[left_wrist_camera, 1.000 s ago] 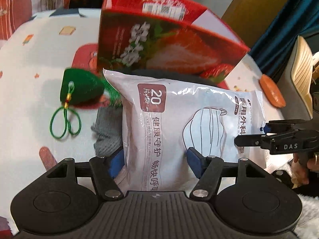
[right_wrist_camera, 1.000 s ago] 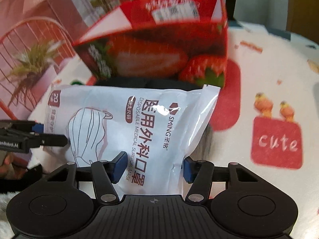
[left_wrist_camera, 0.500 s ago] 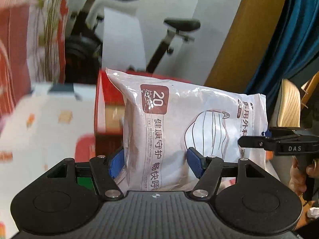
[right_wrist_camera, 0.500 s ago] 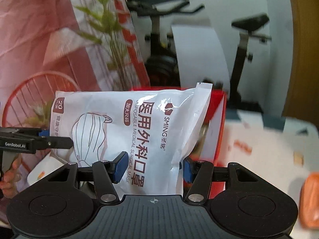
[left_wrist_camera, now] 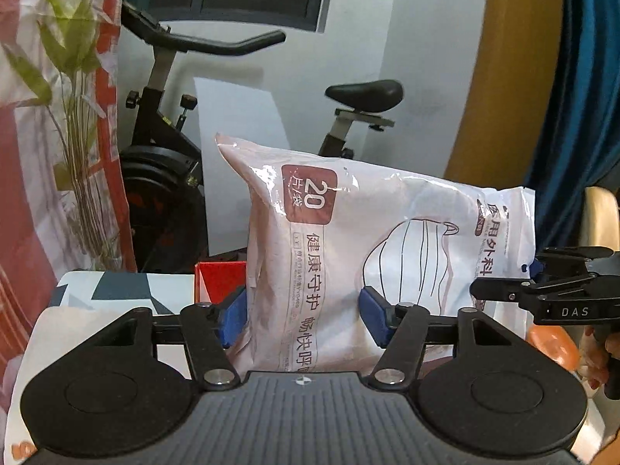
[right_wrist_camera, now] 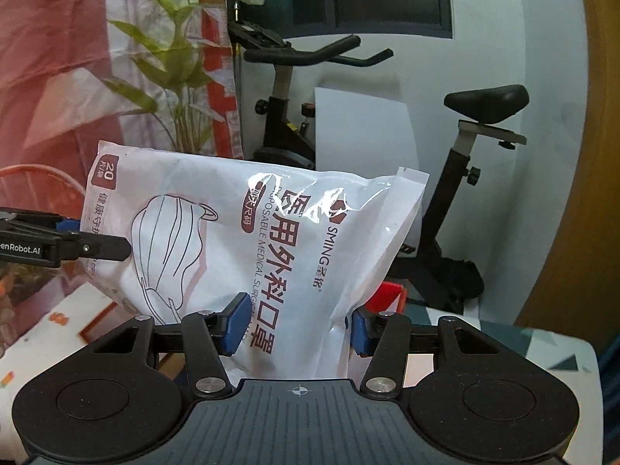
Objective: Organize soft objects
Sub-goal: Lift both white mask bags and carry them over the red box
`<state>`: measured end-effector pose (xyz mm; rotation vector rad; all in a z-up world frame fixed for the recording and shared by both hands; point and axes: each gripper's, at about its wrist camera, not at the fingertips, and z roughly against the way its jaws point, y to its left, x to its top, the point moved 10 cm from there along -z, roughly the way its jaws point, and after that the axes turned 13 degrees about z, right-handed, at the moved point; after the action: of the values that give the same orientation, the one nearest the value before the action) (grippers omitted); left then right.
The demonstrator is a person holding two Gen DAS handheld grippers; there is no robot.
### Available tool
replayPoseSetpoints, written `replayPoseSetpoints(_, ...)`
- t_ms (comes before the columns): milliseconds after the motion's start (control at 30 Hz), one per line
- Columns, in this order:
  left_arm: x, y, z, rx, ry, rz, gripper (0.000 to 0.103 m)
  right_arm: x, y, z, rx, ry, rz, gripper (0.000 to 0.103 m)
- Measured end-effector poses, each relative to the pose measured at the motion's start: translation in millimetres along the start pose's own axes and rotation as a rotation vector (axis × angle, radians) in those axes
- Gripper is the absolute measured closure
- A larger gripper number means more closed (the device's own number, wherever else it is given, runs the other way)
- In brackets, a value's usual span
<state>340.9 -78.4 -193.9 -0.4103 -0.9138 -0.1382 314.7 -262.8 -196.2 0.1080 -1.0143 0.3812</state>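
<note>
Both of my hand-held grippers were clamped on the same thing: the left hand-held gripper [left_wrist_camera: 304,316] pinched one end of the mask pack [left_wrist_camera: 372,255] between its blue pads, and the right hand-held gripper [right_wrist_camera: 294,325] pinched the other end, each with the pack's lower edge running back between its fingers. The pack hung in the air between them, well above the table [right_wrist_camera: 542,348], with a corner of the red box [left_wrist_camera: 219,279] showing low behind it.

To do this carry well, I judged that both hands had to travel together at one height — any drift apart would stretch the film, and any drift together would buckle it. The box looked to me like the likely place for it, so I would have lowered one short edge in first and let go only once the pack rested on something.

The pack was a white, glossy plastic pouch, puffed and creased, catching the light along its wrinkles. It carried a maroon label reading 20, a line drawing of a face mask, Chinese lettering, and the words DISPOSABLE MEDICAL SURGICAL MASK — soft and slippery, by my guess.
</note>
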Motion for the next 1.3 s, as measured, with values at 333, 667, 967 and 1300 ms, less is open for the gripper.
replayPoseSetpoints(333, 2.9, 33.5, -78.5, 0.130, 0.108, -0.044, 0.039, -21.0, -7.7, -92.0, 0.005, 0.125, -0.005, 0.060)
replayPoseSetpoints(667, -7.6, 47.3, -95.5, 0.081, 0.222, -0.028, 0.043, -49.9, -17.5, -112.9, 0.027, 0.258, -0.105, 0.068)
replayPoseSetpoints(967, -37.8, 42.7, -84.9, 0.052, 0.368, -0.097, 0.042, -62.5, -7.8, -109.3, 0.040, 0.347, -0.101, 0.069)
replayPoseSetpoints(1300, -18.7, 54.8, -72.0, 0.071, 0.319, -0.066, 0.042, -71.0, -6.5, -116.8, -0.021, 0.394, -0.058, 0.072)
